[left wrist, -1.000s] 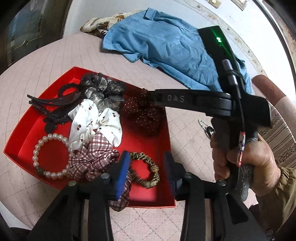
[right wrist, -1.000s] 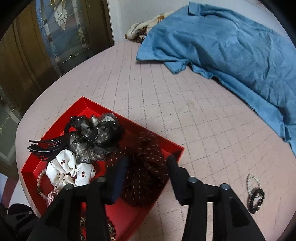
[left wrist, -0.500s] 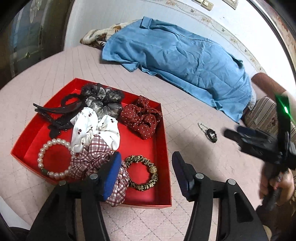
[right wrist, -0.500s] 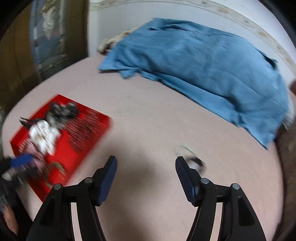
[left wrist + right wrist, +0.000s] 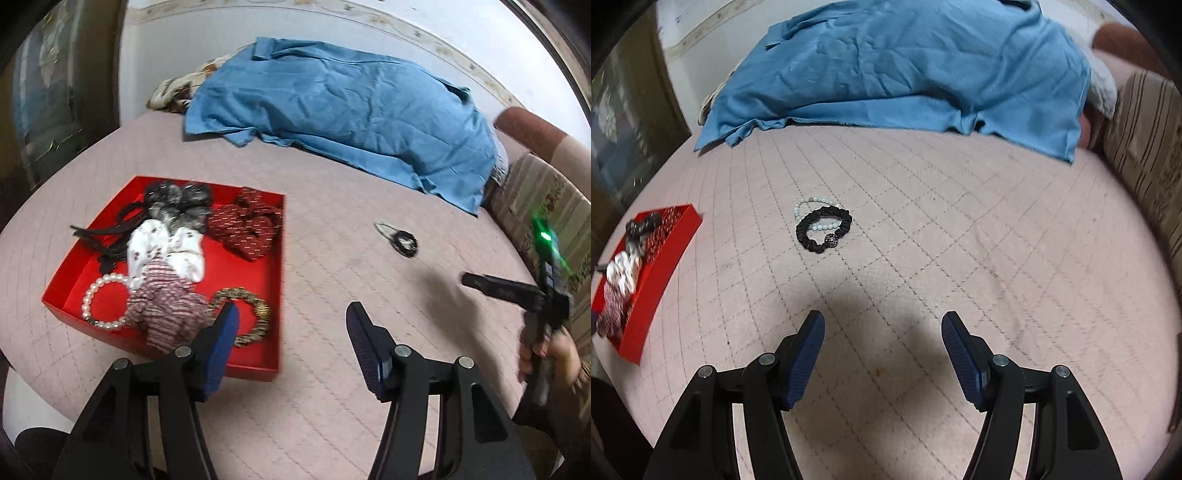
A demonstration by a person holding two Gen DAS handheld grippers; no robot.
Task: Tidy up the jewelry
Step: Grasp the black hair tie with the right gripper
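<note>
A red tray (image 5: 275, 280) on the pink quilt holds several scrunchies, a pearl bracelet (image 5: 103, 302), a gold scrunchie (image 5: 251, 317) and a black hair claw (image 5: 107, 232). My left gripper (image 5: 291, 314) hovers over the tray's near right corner, its jaws opening, nothing between them. To the right of the tray a black scrunchie (image 5: 822, 229) with a dark bead lies over a pale bead bracelet (image 5: 812, 201) on the quilt. My right gripper (image 5: 883, 317) is open and empty, above bare quilt a short way in front of that pair. The tray (image 5: 661, 273) shows at this view's left edge.
A crumpled blue cloth (image 5: 351, 122) covers the far side of the quilt (image 5: 960, 240). A striped cushion (image 5: 1145, 147) borders the right side. A hand (image 5: 554, 354) holds the other gripper at the right edge of the left wrist view. A dark door stands at the left.
My right gripper swung from over the red dotted scrunchie in the tray to the quilt near the black scrunchie and opened wider. The left gripper drew back off the gold scrunchie and opened wider.
</note>
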